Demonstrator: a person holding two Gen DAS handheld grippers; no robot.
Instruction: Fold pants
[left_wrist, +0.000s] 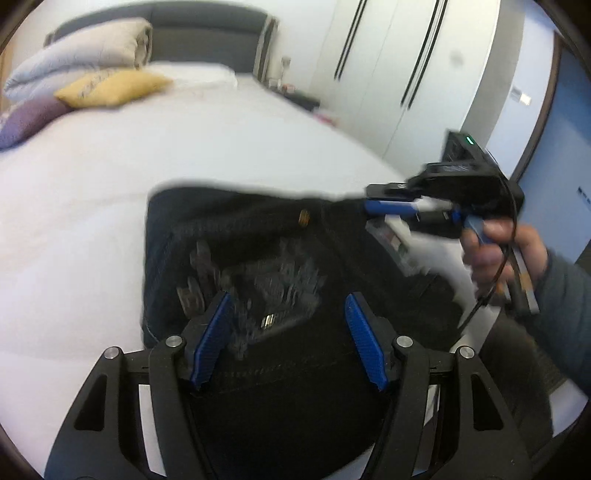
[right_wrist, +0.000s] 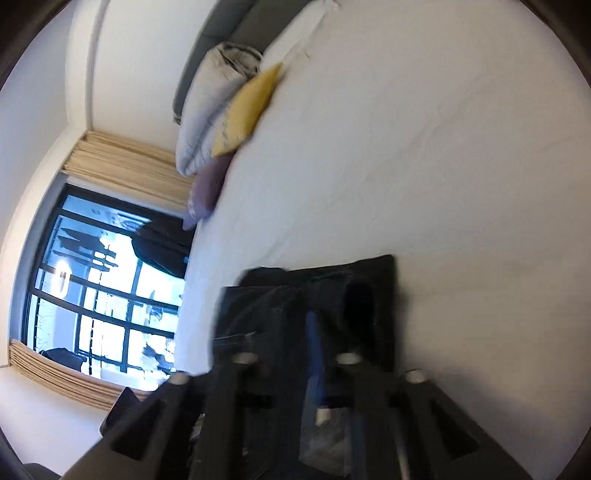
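Black pants (left_wrist: 258, 258) with a grey frayed patch and a brass button lie on the white bed (left_wrist: 110, 184). My left gripper (left_wrist: 288, 332) is open just above the pants, blue pads apart. My right gripper (left_wrist: 391, 206) is seen at the pants' far right edge in the left wrist view, shut on the waistband corner. In the right wrist view the right gripper (right_wrist: 314, 332) is blurred, its blue pads together over the dark pants (right_wrist: 314, 288).
A yellow pillow (left_wrist: 110, 86), a purple pillow (left_wrist: 26, 118) and a folded duvet (left_wrist: 85, 51) lie at the bed's head. White wardrobe doors (left_wrist: 388, 55) stand to the right. A window (right_wrist: 103, 295) with curtains shows in the right wrist view.
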